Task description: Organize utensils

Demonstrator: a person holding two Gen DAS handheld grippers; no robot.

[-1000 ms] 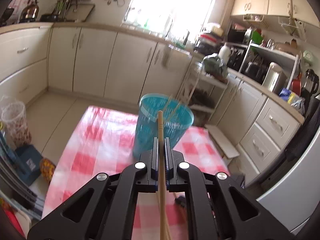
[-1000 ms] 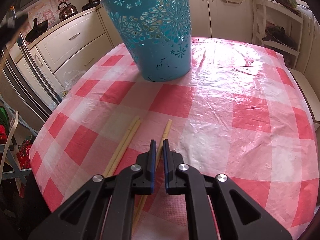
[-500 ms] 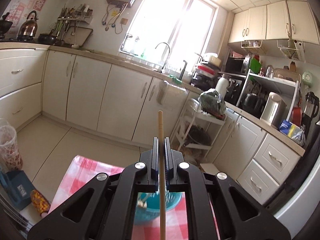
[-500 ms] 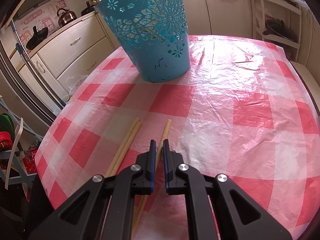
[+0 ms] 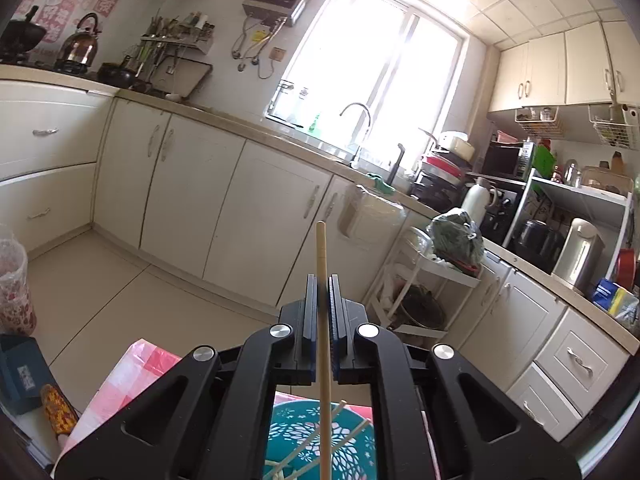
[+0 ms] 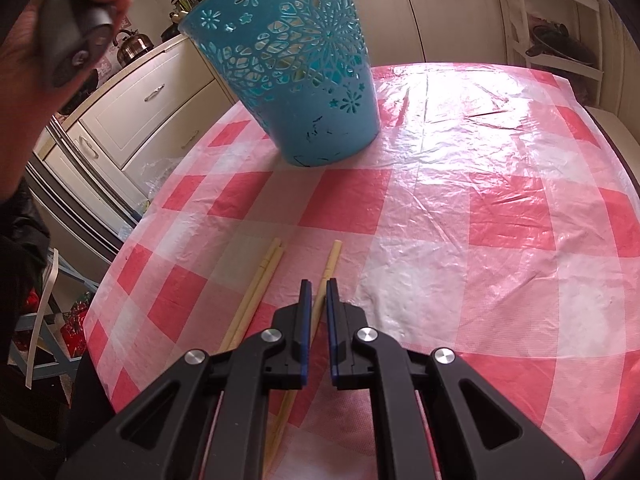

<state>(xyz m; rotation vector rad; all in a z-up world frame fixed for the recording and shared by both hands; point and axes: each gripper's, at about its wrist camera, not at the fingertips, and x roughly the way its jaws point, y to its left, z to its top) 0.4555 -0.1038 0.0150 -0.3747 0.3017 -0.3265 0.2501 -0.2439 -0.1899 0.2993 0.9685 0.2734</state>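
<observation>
While the left gripper [image 5: 321, 280] clamps a single wooden chopstick [image 5: 322, 320] between its pads, its jaws stand almost fully closed, with only the stick's thickness between them. This chopstick runs lengthwise through the jaws, its blunt end projecting past the fingertips toward the kitchen cabinets [image 5: 224, 216]. Directly below the gripper body, the open mouth of the blue perforated basket [image 5: 316, 440] is visible, and several thin sticks [image 5: 352, 436] lean inside it. In the right wrist view, the same basket [image 6: 288, 72] stands upright on the far part of the red-and-white checked tablecloth [image 6: 480, 220], and the person's left hand [image 6: 60, 28] grips a dark handle at the upper left, above and beside the basket. The right gripper [image 6: 316, 292] points down at the table with its jaws brought nearly together and nothing pinched between the pads. One loose chopstick [image 6: 330, 264] lies on the cloth under the fingertips, passing beneath the narrow gap. Just to its left lies a pair of chopsticks [image 6: 264, 276], side by side and touching, angled toward the basket.
</observation>
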